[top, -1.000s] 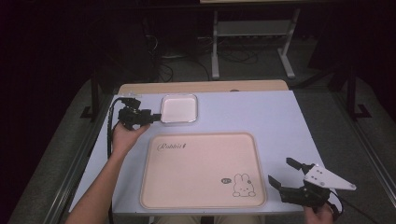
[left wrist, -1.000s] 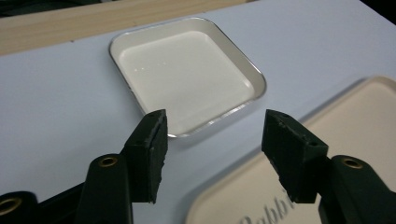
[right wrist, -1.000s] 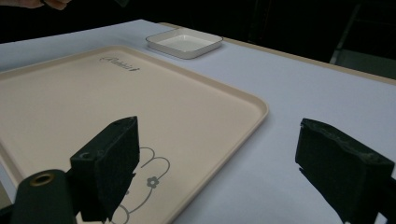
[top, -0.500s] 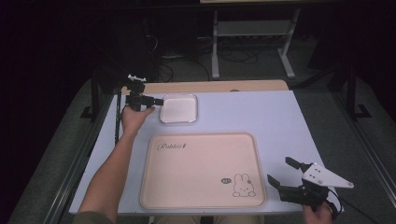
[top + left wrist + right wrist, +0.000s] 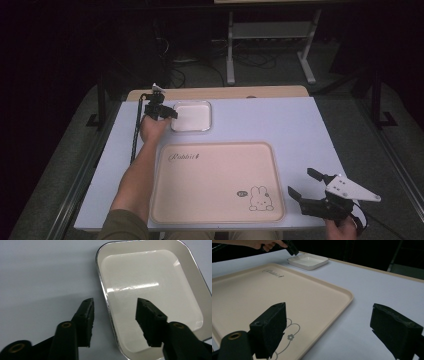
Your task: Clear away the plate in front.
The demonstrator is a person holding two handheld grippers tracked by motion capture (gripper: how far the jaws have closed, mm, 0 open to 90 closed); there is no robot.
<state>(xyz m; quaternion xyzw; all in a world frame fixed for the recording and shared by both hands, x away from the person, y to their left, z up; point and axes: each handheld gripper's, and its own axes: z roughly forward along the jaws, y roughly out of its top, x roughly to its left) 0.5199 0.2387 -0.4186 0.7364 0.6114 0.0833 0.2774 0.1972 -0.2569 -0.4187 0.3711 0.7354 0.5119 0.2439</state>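
Observation:
A white square dish [image 5: 192,116] sits at the back of the table, with its glossy inside [image 5: 150,277] empty. My left gripper [image 5: 170,114] is at the dish's left rim. In the left gripper view the gripper [image 5: 115,315] straddles that rim, one jaw over the table and one over the dish's inside. Its jaws have just been closing, but the pads do not touch the rim. My right gripper [image 5: 300,182] stands open at the front right, beside the beige tray [image 5: 215,180]. Nothing is between the right gripper's [image 5: 329,315] jaws.
The beige tray [image 5: 262,290] carries a rabbit drawing [image 5: 259,198] and the word Rabbit, and lies front centre on the pale blue table [image 5: 280,125]. The person's left forearm [image 5: 135,175] reaches along the tray's left side. A metal stand [image 5: 270,35] is behind the table.
The left hand has moved back along the dish's left side and come down over the rim, with its jaws narrower. The right gripper has stayed still.

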